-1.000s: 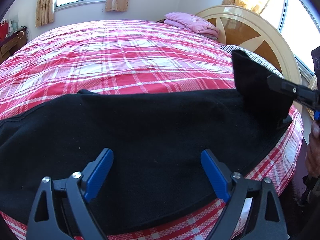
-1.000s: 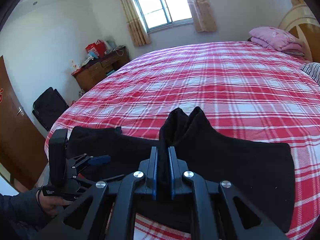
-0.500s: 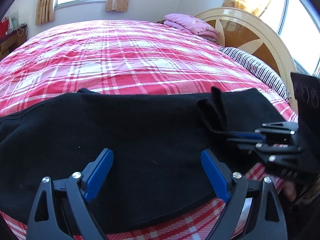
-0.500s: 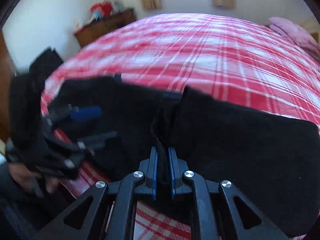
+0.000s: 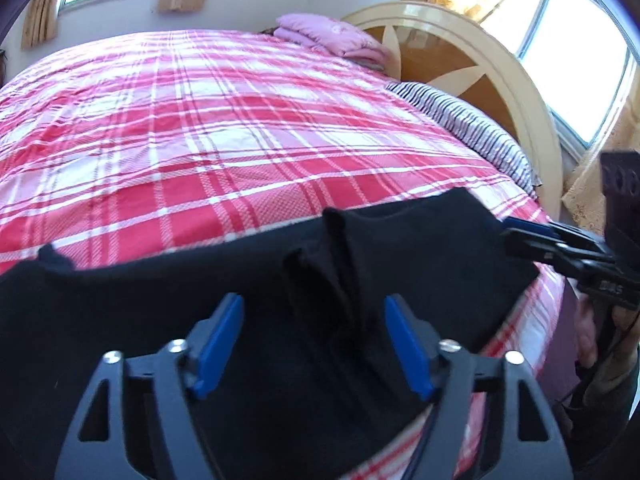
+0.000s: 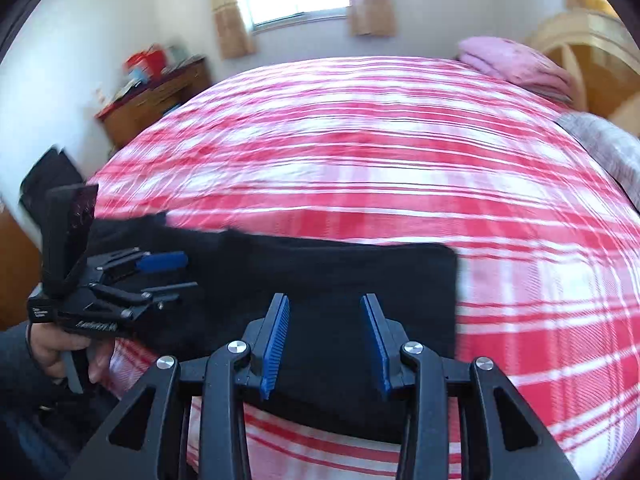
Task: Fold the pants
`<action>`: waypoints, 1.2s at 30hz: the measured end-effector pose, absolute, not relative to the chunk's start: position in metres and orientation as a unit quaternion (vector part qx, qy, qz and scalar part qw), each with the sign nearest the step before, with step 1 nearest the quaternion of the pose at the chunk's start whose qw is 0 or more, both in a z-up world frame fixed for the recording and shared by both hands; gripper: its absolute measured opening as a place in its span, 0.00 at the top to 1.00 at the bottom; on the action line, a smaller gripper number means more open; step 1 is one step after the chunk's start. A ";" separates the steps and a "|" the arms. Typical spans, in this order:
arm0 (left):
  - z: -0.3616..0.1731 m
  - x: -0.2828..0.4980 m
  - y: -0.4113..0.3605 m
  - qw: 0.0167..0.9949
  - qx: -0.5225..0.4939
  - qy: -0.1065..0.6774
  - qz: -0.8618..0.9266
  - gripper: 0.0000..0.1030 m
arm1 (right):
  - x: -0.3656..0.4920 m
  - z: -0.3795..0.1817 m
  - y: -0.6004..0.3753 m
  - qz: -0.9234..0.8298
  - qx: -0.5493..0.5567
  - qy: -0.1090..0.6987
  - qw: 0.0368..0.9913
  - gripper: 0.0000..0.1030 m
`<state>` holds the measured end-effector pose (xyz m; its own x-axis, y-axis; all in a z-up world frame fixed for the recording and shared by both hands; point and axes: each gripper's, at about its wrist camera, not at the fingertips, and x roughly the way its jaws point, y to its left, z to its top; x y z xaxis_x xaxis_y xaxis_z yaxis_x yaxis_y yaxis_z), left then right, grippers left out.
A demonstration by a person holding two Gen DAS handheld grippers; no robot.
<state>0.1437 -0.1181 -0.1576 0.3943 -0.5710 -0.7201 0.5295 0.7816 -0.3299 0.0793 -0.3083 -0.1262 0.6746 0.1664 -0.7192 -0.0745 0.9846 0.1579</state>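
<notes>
Black pants [image 5: 160, 320] lie across the near edge of the red plaid bed [image 5: 224, 120]. A folded end with a raised crease [image 5: 332, 264] rests on top, just ahead of my left gripper [image 5: 314, 340], which is open and empty above the fabric. In the right wrist view the pants [image 6: 320, 276] form a flat rectangle. My right gripper [image 6: 326, 340] is open over their near edge and holds nothing. The left gripper [image 6: 160, 276] shows at the left of the right wrist view, and the right gripper [image 5: 528, 232] shows at the right of the left wrist view.
A pink folded blanket [image 5: 328, 36] and a striped pillow [image 5: 472, 128] lie near the round headboard [image 5: 472, 60]. A wooden dresser [image 6: 156, 100] and a black bag [image 6: 48, 176] stand by the wall. The bed edge runs under the pants.
My right gripper has opened and let go of the pants end it carried over. The fabric has dropped onto the rest of the pants. My left gripper stays open and has shifted right.
</notes>
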 end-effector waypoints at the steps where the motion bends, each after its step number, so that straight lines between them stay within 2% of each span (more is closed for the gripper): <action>1: -0.158 0.146 -0.122 0.835 -0.023 0.442 -0.328 0.36 | 0.078 -0.127 -0.315 0.062 0.063 0.397 0.914 0.62; 8: -0.159 0.140 -0.136 0.847 0.005 0.435 -0.305 0.36 | 0.082 -0.153 -0.316 0.050 0.037 0.423 0.904 0.62; 13: -0.162 0.136 -0.135 0.854 0.030 0.427 -0.295 0.36 | 0.084 -0.164 -0.295 0.031 -0.034 0.430 0.902 0.61; 15: -0.161 0.135 -0.134 0.856 0.034 0.424 -0.293 0.36 | 0.083 -0.165 -0.292 0.027 -0.044 0.429 0.902 0.58; 36: -0.154 0.119 -0.127 0.868 0.063 0.411 -0.273 0.35 | 0.081 -0.169 -0.266 0.005 -0.113 0.423 0.899 0.54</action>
